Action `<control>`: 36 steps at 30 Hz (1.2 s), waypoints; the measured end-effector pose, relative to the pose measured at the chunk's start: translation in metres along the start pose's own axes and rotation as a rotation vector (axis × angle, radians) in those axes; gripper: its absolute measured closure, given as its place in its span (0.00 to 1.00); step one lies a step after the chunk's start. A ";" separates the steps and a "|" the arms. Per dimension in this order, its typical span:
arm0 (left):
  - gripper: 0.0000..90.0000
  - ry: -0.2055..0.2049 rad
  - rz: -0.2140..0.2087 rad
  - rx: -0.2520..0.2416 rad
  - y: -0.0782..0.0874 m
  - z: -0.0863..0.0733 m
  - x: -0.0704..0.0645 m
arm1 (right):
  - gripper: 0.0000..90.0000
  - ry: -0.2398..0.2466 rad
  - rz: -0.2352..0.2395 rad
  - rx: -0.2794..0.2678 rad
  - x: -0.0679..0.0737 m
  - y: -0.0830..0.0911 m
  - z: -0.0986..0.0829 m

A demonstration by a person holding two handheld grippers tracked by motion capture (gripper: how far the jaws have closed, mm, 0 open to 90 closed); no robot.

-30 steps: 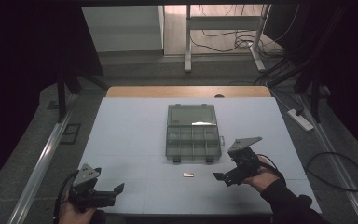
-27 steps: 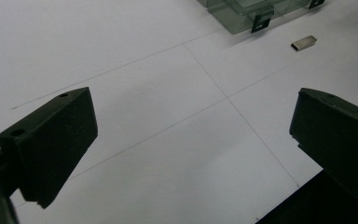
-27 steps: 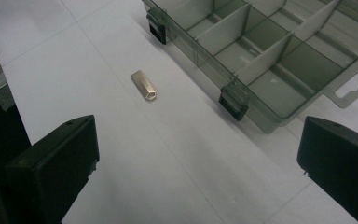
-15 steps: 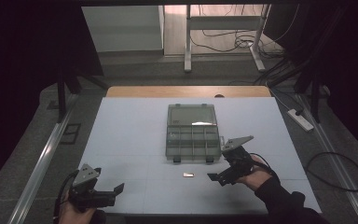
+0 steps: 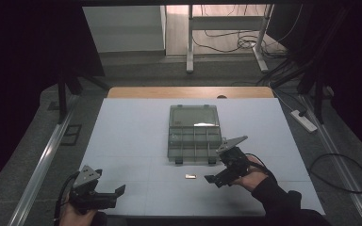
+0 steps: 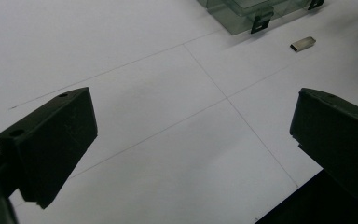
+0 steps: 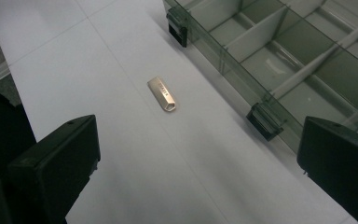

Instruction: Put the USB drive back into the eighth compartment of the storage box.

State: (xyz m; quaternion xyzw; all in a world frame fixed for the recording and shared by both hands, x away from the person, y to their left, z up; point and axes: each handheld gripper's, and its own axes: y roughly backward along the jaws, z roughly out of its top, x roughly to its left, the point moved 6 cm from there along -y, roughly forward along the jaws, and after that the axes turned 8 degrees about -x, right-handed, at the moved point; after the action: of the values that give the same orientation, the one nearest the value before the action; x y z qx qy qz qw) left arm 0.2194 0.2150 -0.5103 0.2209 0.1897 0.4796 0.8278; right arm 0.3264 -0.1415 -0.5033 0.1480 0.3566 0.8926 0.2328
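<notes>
A small metal USB stick [image 5: 190, 177] lies flat on the white table, just in front of an open clear compartment box [image 5: 193, 134]. In the right gripper view the stick [image 7: 162, 94] lies a little ahead of the open jaws, with the box's front wall and latches [image 7: 265, 120] to the right. My right gripper [image 5: 214, 180] hovers open just right of the stick. My left gripper [image 5: 119, 190] rests open near the table's front left edge, holding nothing. In the left gripper view the stick [image 6: 303, 44] and the box corner [image 6: 242, 14] lie far off.
The white table [image 5: 132, 136] carries thin grid lines and ends in a wooden strip [image 5: 188, 92] at the back. A power strip [image 5: 304, 120] and cables lie on the floor to the right. Desk legs [image 5: 189, 44] stand beyond the table.
My right gripper has moved left and toward the front edge, closing in on the USB stick. The left gripper has stayed put.
</notes>
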 end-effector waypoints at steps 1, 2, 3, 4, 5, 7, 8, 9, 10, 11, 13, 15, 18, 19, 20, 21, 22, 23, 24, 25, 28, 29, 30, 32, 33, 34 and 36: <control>0.01 -0.001 -0.001 -0.001 0.000 0.000 0.000 | 0.00 0.004 0.005 0.004 0.001 -0.002 0.001; 0.01 -0.001 -0.001 -0.001 0.000 0.000 0.000 | 0.00 0.004 0.005 0.004 0.001 -0.002 0.001; 0.01 -0.001 -0.002 -0.001 0.000 0.000 0.000 | 0.00 0.007 0.005 0.006 0.001 -0.003 0.002; 0.01 0.000 -0.003 -0.001 0.000 0.000 0.000 | 0.00 0.010 0.005 0.007 0.001 -0.004 0.002; 0.01 0.000 -0.004 -0.002 0.000 0.000 0.000 | 0.00 0.009 0.006 0.010 0.002 -0.005 0.003; 0.01 0.001 -0.004 -0.002 0.000 0.000 0.000 | 0.00 0.015 0.006 0.014 0.003 -0.007 0.004; 0.01 0.000 -0.004 -0.003 0.000 0.000 0.000 | 0.00 0.020 0.008 0.021 0.004 -0.009 0.004; 0.01 0.000 -0.004 -0.002 0.000 0.000 0.000 | 0.00 0.025 0.008 0.024 0.004 -0.010 0.004; 0.00 0.000 -0.005 -0.003 0.000 0.000 0.000 | 0.00 0.027 0.008 0.027 0.004 -0.011 0.004; 0.01 0.000 -0.005 -0.003 0.000 0.000 0.000 | 0.00 0.030 0.008 0.031 0.005 -0.012 0.005; 0.00 0.000 -0.006 -0.003 0.000 0.000 0.000 | 0.00 0.032 0.008 0.032 0.005 -0.013 0.005; 0.01 0.000 -0.006 -0.003 0.000 0.000 0.000 | 0.00 0.036 0.009 0.043 0.007 -0.016 0.005; 0.01 -0.001 -0.006 -0.003 0.000 0.000 0.000 | 0.00 0.040 0.009 0.052 0.008 -0.020 0.006; 0.01 -0.001 -0.006 -0.003 0.000 0.000 0.000 | 0.00 0.040 0.009 0.052 0.008 -0.020 0.006; 0.01 -0.001 -0.007 -0.003 0.000 0.000 0.000 | 0.00 0.042 0.008 0.055 0.008 -0.021 0.006; 0.00 -0.001 -0.007 -0.003 0.000 0.000 0.000 | 0.00 0.045 0.008 0.060 0.009 -0.023 0.006; 0.00 -0.002 -0.008 -0.003 0.000 0.000 0.000 | 0.00 0.048 0.012 0.061 0.010 -0.024 0.007; 0.01 -0.002 -0.008 -0.003 0.000 0.000 0.000 | 0.00 0.048 0.014 0.063 0.010 -0.025 0.007; 0.00 -0.003 -0.009 -0.004 0.000 0.000 -0.001 | 0.00 0.050 0.017 0.065 0.011 -0.026 0.007; 0.00 -0.004 -0.009 -0.004 0.000 0.000 -0.001 | 0.00 0.053 0.021 0.065 0.011 -0.027 0.008; 0.00 -0.007 -0.008 -0.003 0.000 0.000 -0.001 | 0.00 0.056 0.024 0.070 0.013 -0.030 0.009; 0.00 -0.007 -0.008 -0.003 0.000 0.000 -0.001 | 0.00 0.058 0.026 0.075 0.013 -0.032 0.009; 0.00 -0.008 -0.009 -0.003 0.000 0.000 -0.001 | 0.00 0.058 0.026 0.075 0.013 -0.032 0.009; 0.00 -0.009 -0.009 -0.003 0.000 0.000 -0.001 | 0.00 0.071 0.029 0.092 0.015 -0.036 0.008; 0.00 -0.009 -0.010 -0.002 0.000 0.000 -0.001 | 0.00 0.075 0.029 0.094 0.015 -0.038 0.008; 0.00 -0.009 -0.010 -0.002 0.000 0.000 -0.001 | 0.00 0.080 0.028 0.101 0.016 -0.040 0.008; 0.00 -0.009 -0.010 -0.002 0.000 0.000 -0.001 | 0.00 0.085 0.029 0.106 0.017 -0.041 0.008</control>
State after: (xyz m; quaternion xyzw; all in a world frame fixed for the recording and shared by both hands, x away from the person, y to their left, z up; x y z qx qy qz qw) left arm 0.2189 0.2143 -0.5102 0.2212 0.1865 0.4747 0.8312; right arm 0.3280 -0.1019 -0.5254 0.1273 0.4107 0.8812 0.1964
